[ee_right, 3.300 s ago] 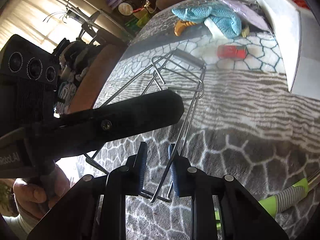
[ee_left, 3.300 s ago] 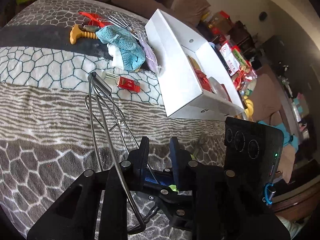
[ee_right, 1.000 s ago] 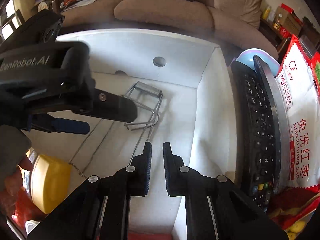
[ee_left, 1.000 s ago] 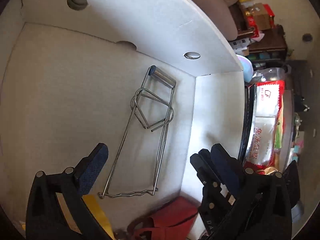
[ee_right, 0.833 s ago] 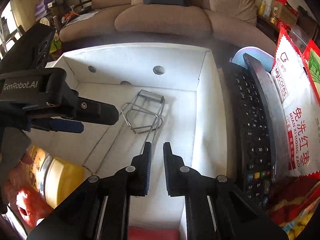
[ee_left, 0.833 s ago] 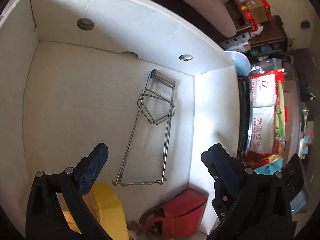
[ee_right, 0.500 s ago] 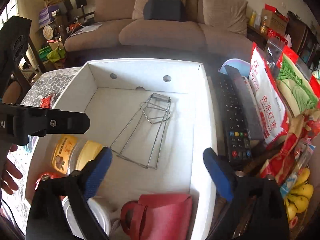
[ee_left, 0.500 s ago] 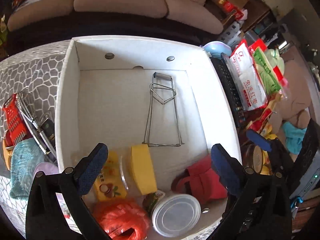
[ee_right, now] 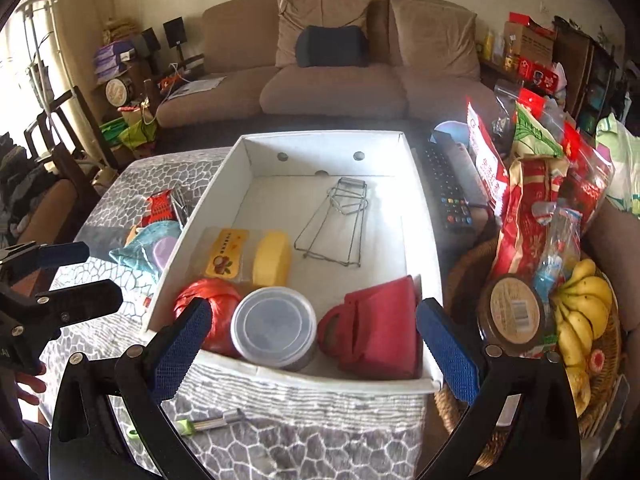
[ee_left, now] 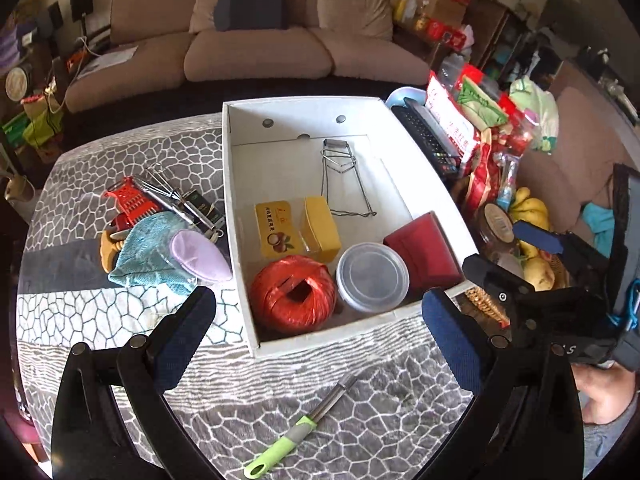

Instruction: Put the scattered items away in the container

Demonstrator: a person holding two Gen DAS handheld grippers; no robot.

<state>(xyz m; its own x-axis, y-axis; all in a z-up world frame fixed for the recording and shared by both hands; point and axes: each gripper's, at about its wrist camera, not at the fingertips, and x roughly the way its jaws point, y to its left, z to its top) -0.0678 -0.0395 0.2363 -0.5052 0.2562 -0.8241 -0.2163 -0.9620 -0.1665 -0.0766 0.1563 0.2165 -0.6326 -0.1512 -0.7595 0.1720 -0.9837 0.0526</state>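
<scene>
Left gripper [ee_left: 318, 334]: jaws spread wide, nothing between the blue pads, nothing touched. It hangs above the near edge of the white box [ee_left: 424, 160].

Right gripper [ee_right: 312, 346]: jaws likewise spread to full width, empty, no contact. They opened within the last second, and no item lies between them. It hangs over the near wall of the box, and in the left wrist view it shows just off the box's right near corner.

Inside the box: wire rack [ee_left: 344, 178] lies flat on the floor toward the far wall, apart from both grippers. Toward the near wall, a yellow carton [ee_left: 296, 228], a ball of orange twine [ee_left: 294, 298], a round clear-lidded tub [ee_left: 372, 276] and a red pouch [ee_left: 424, 256] sit in a row, twine and tub touching.

Outside the box, left side, on the patterned cloth [ee_left: 80, 320]: a teal towel [ee_left: 148, 256] with a lilac pad [ee_left: 200, 256] on top of it, a red grater [ee_left: 130, 200] and metal tongs [ee_left: 172, 196] behind them, all in one heap just beside the box wall.

Near side of the box: green-handled peeler [ee_left: 300, 426] lies alone on the cloth, between the left gripper's fingers in that view but below them, not touched.

Right side of the box: a remote control [ee_right: 444, 192] against the wall, snack bags and bananas [ee_right: 580, 312] beyond.
</scene>
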